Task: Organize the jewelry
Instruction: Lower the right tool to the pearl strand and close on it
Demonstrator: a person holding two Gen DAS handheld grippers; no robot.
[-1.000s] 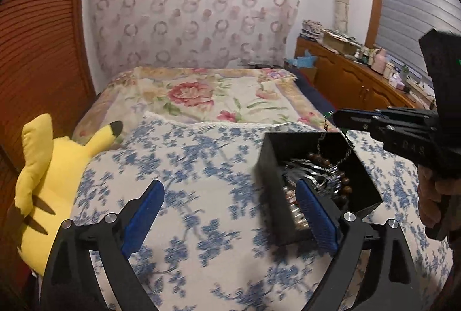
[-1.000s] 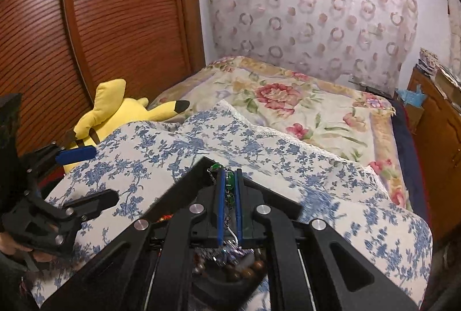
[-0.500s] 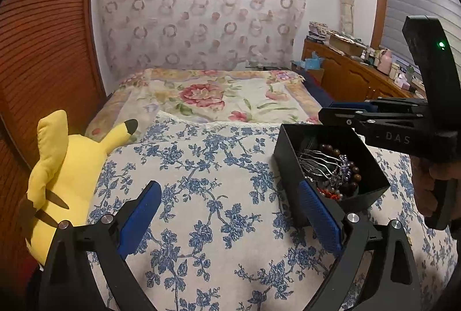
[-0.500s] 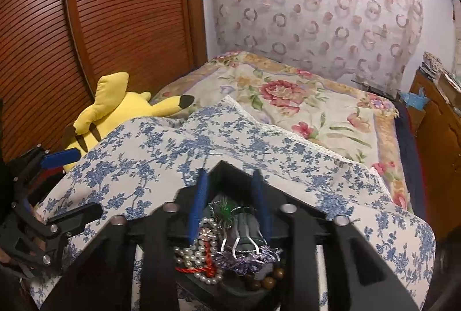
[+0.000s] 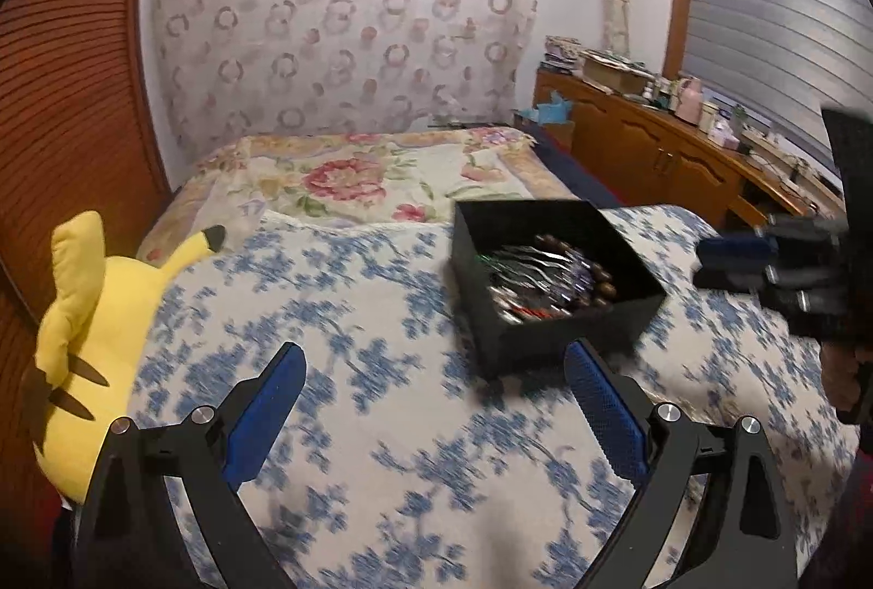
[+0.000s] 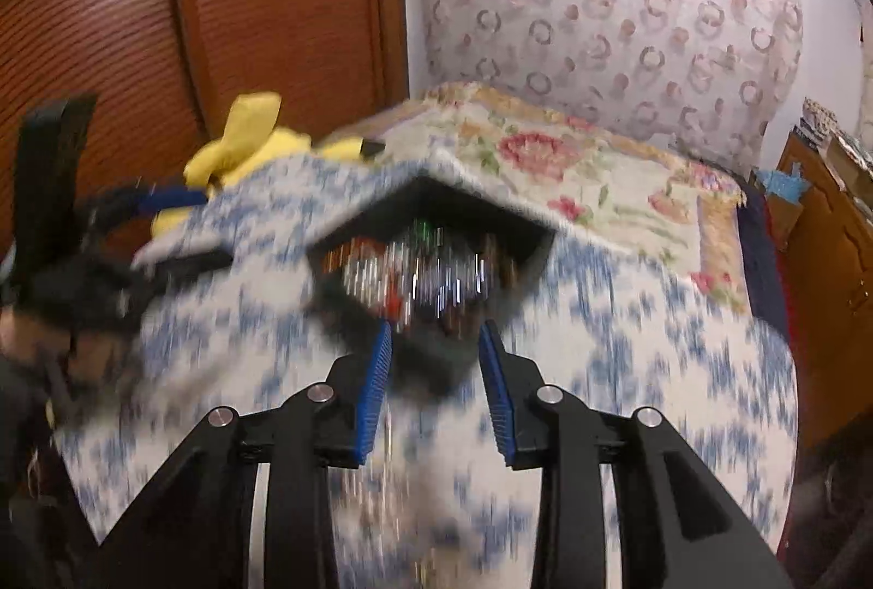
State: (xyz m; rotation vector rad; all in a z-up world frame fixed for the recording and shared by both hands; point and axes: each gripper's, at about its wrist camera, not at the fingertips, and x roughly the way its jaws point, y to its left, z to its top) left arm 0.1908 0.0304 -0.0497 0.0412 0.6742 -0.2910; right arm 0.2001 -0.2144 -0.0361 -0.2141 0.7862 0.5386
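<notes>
A black open box (image 5: 551, 272) stands on the blue-flowered bedspread and holds a heap of jewelry (image 5: 545, 280): brown beads, silver pieces, something red. My left gripper (image 5: 436, 387) is wide open and empty, low over the bedspread, near side of the box. My right gripper (image 6: 436, 354) is open and empty, pulled back just short of the box (image 6: 431, 228), which is blurred in the right wrist view. The right gripper also shows at the right edge of the left wrist view (image 5: 764, 256).
A yellow plush toy (image 5: 93, 316) lies at the bed's left edge by the wooden wardrobe (image 6: 191, 16). A floral quilt (image 5: 371, 179) covers the far bed. A wooden sideboard (image 5: 682, 158) with clutter runs along the right wall.
My right gripper let the chain go into the box, opened, and pulled back from it. The left gripper stayed open and shifted, so the box now sits farther off.
</notes>
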